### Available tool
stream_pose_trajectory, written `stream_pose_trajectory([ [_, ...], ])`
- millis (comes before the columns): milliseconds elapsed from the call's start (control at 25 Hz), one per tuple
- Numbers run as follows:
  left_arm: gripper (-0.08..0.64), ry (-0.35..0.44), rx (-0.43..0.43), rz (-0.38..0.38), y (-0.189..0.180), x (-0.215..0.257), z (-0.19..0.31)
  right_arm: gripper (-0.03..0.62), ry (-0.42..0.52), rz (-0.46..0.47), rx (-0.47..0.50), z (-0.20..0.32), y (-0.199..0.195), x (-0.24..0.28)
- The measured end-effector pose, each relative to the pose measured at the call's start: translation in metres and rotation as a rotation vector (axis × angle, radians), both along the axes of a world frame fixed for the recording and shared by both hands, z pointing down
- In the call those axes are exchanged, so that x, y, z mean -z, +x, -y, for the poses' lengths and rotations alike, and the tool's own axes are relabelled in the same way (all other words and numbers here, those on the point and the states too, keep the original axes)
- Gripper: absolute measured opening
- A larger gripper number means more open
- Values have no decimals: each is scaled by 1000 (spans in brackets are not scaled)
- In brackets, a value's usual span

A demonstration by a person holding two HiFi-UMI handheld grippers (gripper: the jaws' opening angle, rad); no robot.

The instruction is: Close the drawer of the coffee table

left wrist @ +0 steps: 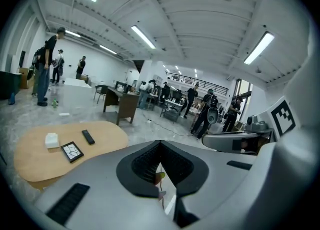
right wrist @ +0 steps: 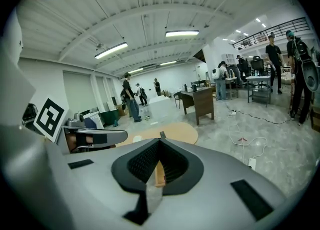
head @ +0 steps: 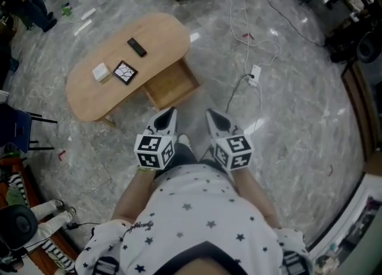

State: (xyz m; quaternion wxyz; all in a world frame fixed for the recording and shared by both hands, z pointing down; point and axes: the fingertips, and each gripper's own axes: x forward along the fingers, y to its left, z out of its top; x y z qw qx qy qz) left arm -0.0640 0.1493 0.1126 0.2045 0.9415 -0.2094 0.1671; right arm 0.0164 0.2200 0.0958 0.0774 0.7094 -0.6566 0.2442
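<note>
Because the drawer (head: 172,84) seems light and rigid, push its front panel squarely. Both left gripper (head: 169,114) and right gripper (head: 213,116) are clenched, empty.

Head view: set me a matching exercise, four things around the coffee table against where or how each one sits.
1 drawer
2 remote
3 white box
4 power strip

a lying on the floor
b pulled out of the coffee table
c black, on the tabletop by itself
d on the tabletop beside the patterned tile

Pairs: 1-b, 2-c, 3-d, 4-a
</note>
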Motion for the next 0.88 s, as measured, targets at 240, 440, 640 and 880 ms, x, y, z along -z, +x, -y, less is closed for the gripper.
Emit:
stream_pose_trajectory([
  [240,8,-3,43,-1,10,-6,35,8,-19,1,41,37,15,-8],
  [440,8,-18,97,15,8,-17,61,8,-41,7,86,63,21,-17],
  [640,8,-27,142,31,4,-27,80,8,-52,5,129,85,26,-26],
  [880,8,-36,198,51,-6,-33,96,8,-70,7,179,105,29,-30],
])
